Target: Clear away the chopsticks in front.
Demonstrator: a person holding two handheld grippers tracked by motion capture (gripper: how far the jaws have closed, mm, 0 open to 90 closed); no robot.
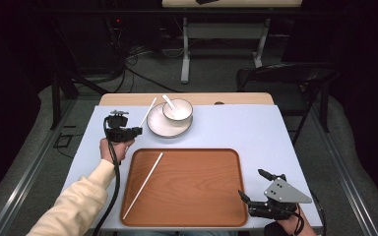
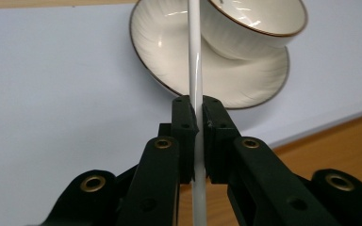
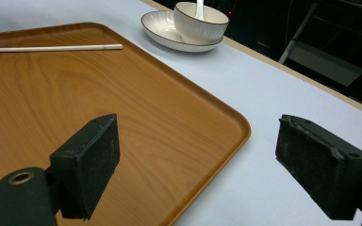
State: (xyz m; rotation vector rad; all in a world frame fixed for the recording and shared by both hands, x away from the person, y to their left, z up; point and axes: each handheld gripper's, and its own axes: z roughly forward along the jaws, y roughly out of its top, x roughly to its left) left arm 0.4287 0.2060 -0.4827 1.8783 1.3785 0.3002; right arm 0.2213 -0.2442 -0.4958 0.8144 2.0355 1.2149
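two tools over a pale blue table (image 1: 256, 132) in a dark room: left (image 2: 197, 113) grasping a chopstick (image 2: 194, 56), right (image 3: 198, 165) released

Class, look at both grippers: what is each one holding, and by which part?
The left gripper clamps a white chopstick partway along its length. The right gripper is open, holding nothing.

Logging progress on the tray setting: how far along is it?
Done: one chopstick lies on the tray. In hand: the left tongs are shut on the second chopstick beside the saucer. Left: probably that chopstick, then the bowl with its spoon. The right tongs are open.
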